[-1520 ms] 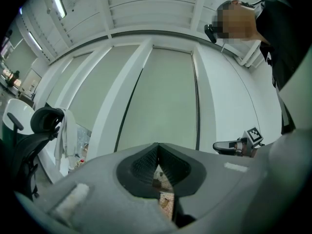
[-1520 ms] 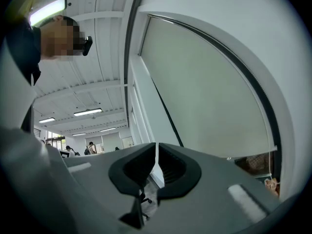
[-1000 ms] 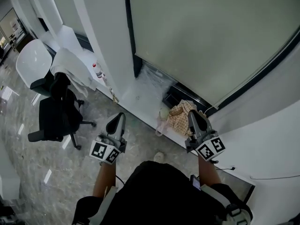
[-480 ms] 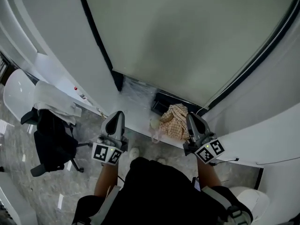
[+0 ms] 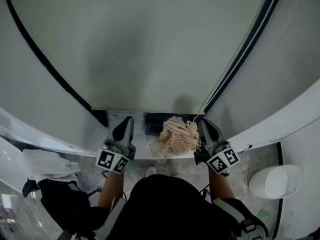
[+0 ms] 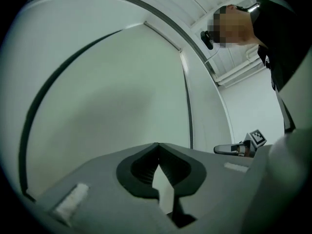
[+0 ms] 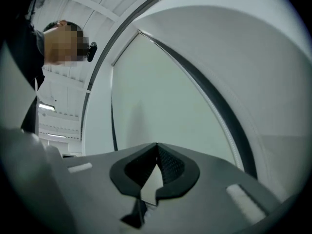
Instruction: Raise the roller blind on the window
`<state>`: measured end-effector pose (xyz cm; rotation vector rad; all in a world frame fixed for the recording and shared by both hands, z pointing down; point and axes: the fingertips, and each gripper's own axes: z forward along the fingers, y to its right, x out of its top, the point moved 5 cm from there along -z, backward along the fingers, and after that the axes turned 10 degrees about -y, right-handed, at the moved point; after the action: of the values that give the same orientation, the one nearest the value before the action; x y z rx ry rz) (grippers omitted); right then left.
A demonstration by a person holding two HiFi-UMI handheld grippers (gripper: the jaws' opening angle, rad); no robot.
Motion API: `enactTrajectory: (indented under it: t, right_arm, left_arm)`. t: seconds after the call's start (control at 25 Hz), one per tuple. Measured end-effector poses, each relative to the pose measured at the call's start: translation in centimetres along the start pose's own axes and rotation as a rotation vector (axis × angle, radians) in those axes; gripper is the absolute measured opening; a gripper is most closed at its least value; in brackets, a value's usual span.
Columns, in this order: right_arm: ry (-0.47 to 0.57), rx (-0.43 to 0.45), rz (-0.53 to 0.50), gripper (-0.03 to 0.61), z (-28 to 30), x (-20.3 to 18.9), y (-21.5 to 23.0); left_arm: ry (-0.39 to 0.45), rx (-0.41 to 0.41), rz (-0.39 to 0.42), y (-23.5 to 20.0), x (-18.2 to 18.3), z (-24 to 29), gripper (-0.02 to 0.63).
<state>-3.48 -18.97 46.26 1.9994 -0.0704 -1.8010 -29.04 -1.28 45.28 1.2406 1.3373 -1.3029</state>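
The pale grey-green roller blind (image 5: pixel 150 44) hangs fully down and covers the window to the sill; it also fills the left gripper view (image 6: pixel 107 111) and the right gripper view (image 7: pixel 156 96). Its white bead chain (image 5: pixel 245 49) runs down the dark right frame, and shows as a beaded line (image 7: pixel 226 130) to the right of my right jaws. My left gripper (image 5: pixel 127 120) and my right gripper (image 5: pixel 204 122) point at the blind's lower edge, side by side. Both are shut with nothing in them, left (image 6: pixel 157 145) and right (image 7: pixel 157 144). Neither touches the blind or the chain.
A checked cloth (image 5: pixel 177 134) and a dark box (image 5: pixel 152 125) lie on the white sill (image 5: pixel 137 151) between the grippers. A white round seat (image 5: pixel 275 181) stands at the lower right. A black chair with a white garment (image 5: pixel 47 166) is at the lower left.
The view has swung round to face the window squarely. Both grippers have come closer to the blind and sill, and the chair has slid off to the lower left.
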Motion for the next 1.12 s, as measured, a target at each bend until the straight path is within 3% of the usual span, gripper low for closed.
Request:
enactTrajectory:
  t: [0.28, 0.64, 0.92, 1.12]
  right_arm:
    - [0.088, -0.211, -0.024, 0.003, -4.4, 1.3, 1.3]
    - [0.186, -0.407, -0.08, 0.003, -11.1, 4.1, 2.3]
    - [0.242, -0.471, -0.102, 0.003, -13.7, 5.0, 2.1]
    - [0.25, -0.486, -0.109, 0.003, -14.8, 5.4, 2.6]
  left_arm:
    - [-0.046, -0.262, -0.042, 2.2, -1.3, 7.0, 0.0]
    - [-0.053, -0.568, -0.04, 9.7, -1.5, 14.4, 0.0]
    - [-0.039, -0.732, -0.071, 14.1, -0.7, 17.6, 0.0]
    - [-0.057, -0.786, -0.087, 16.3, -0.8, 18.8, 0.0]
